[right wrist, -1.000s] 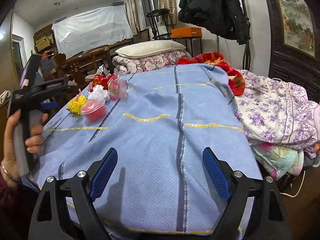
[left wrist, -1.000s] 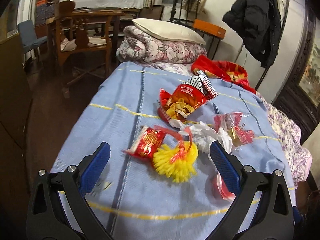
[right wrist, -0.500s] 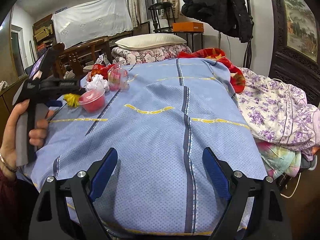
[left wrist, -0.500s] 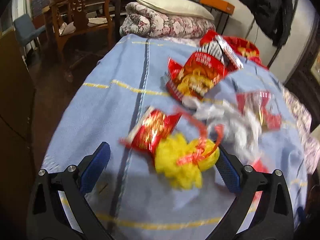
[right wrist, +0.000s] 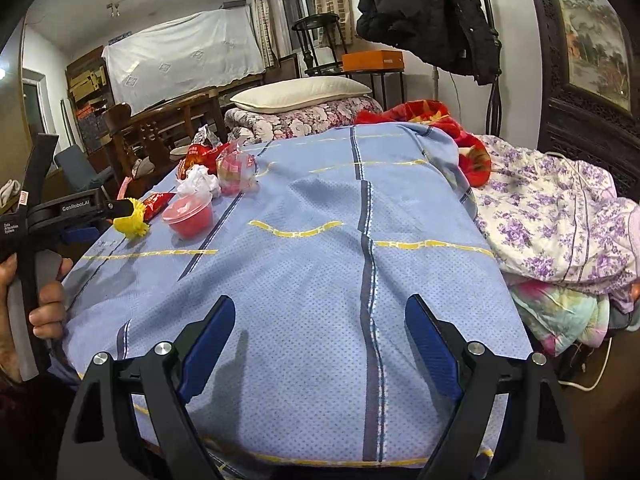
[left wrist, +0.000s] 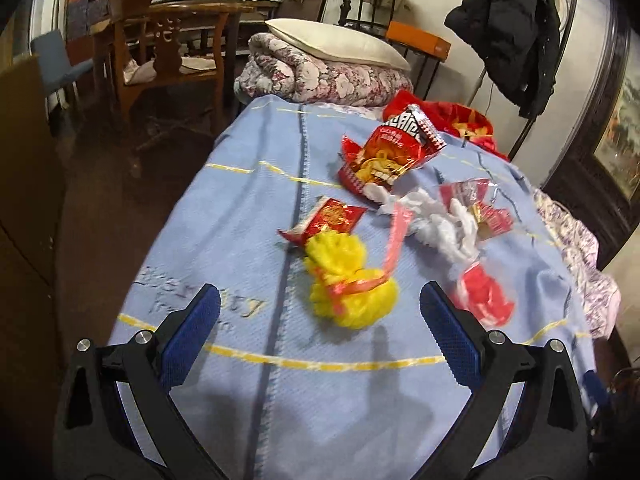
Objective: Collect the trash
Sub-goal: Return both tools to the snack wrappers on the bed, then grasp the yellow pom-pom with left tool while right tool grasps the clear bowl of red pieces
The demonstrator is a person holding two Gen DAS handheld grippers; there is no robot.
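- Approaching the trash pile on the blue bedspread (left wrist: 240,208) with the left gripper (left wrist: 320,316), jaws spread wide and holding nothing.
- Lying nearest, just beyond and between the blue pads: a yellow pom-pom (left wrist: 348,280) tied with red ribbon, not yet touched.
- Sitting just behind it, a small red wrapper (left wrist: 328,220); farther off, a large red snack bag (left wrist: 390,152).
- Resting to the right: crumpled white tissue (left wrist: 444,224), a clear candy packet (left wrist: 480,204) and a red plastic cup (left wrist: 484,292).
- Waiting over bare bedspread well to the right of the pile, the right gripper (right wrist: 320,332), jaws wide and empty.
- Judging the step: reach for the first piece, nothing collected yet.
- Needing next, probably: lower the left pads around the pom-pom, then close gently on its soft bulk.
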